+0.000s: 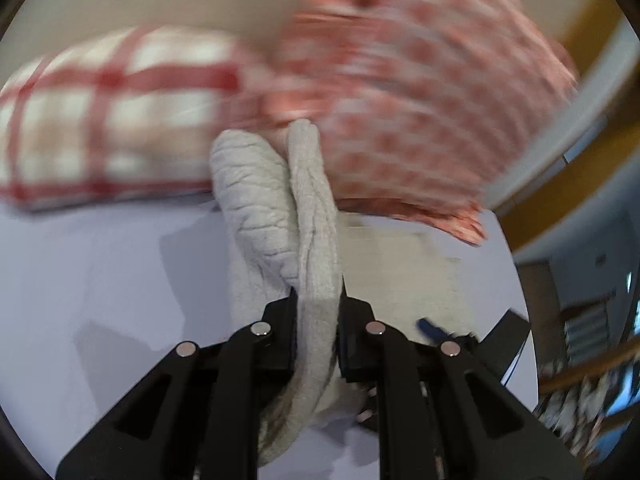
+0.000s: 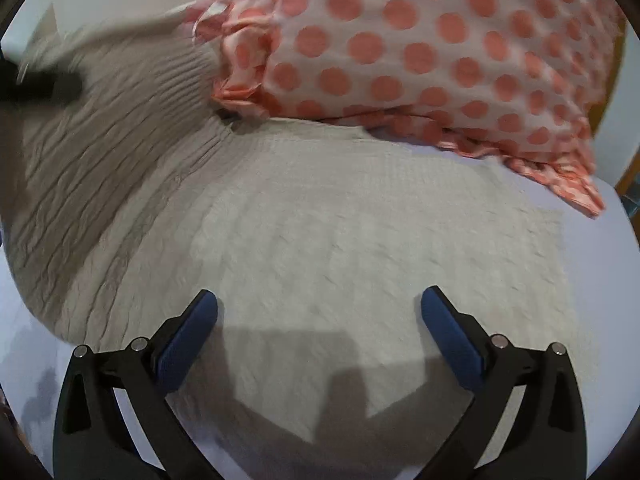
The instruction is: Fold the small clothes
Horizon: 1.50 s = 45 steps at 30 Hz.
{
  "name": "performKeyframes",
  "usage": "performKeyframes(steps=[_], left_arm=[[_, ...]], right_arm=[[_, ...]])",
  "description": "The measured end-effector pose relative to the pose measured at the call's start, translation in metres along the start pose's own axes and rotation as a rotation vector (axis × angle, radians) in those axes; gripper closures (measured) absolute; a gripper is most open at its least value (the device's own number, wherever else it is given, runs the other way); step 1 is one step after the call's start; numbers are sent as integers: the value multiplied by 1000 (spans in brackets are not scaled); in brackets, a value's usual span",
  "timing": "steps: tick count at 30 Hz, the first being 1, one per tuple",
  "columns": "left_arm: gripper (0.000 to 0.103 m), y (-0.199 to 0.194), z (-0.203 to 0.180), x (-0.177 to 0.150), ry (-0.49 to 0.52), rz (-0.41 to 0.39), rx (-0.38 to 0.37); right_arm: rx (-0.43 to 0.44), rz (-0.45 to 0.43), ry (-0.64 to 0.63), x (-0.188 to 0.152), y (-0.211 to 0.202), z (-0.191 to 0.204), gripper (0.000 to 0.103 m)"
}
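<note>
- Knitwear, cream and ribbed: the sweater (image 2: 320, 248) lies spread on the pale sheet (image 2: 616, 264), its flat body filling the middle of the right wrist view and a lifted fold rising toward 10 o'clock
- Left claw (image 1: 318, 308) is closed tight on a bunched strip of that knit, which stands up between its jaws toward 12 o'clock in the left wrist view
- Right claw (image 2: 319, 308) hangs wide open over the flat part, holding nothing, fingers apart at 8 and 4 o'clock
- Spotted pillow (image 2: 440, 48) sits at 1 o'clock, touching the sweater's far edge; a red checked pillow (image 1: 108, 116) lies at 10 o'clock in the left view
- Judged from its drape, the knit is light, soft and stretchy, likely to sag and slide rather than hold a crease
- Best hold is probably a doubled edge or hem corner, pinched deep, not the loose middle
</note>
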<state>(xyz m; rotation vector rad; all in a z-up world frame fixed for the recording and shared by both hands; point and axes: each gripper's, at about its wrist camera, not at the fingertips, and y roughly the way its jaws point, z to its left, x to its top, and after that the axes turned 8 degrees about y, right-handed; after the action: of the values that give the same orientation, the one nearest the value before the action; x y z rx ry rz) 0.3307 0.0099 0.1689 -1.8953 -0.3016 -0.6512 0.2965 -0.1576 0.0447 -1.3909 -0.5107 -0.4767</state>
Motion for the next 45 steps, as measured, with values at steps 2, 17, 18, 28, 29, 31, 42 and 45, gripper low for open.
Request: performKeyframes(steps=[2,17,18,28,29,31,42,45], left_arm=[[90,15,-39,8,31,16,-39],[74,150,-187,-12,177,211,-210],[67,136,-184,-10,177,194,-310],[22,45,-63,-9,123,-47,-90],[22,54,-47,-13,87,-19,-62],[23,72,-23,-19,14,28,-54],[23,150,-6,-39,-76,180,-306],[21,168,-12,-42,-93,198,-340]], right_arm=[[-31,-43,17,-9,-23,-20,1],[-253,-202,261,-66,-132,-189,1],[-234,-211,278,-64,-136,-194,1],[-2,-225,254,-16,-118,-167,1],[-12,-201,229,-8,-106,-158,1],[-75,-148,195,10,-76,-147,1],[147,137,460,17,-4,-200,5],[276,159,509,11,4,-208,16]])
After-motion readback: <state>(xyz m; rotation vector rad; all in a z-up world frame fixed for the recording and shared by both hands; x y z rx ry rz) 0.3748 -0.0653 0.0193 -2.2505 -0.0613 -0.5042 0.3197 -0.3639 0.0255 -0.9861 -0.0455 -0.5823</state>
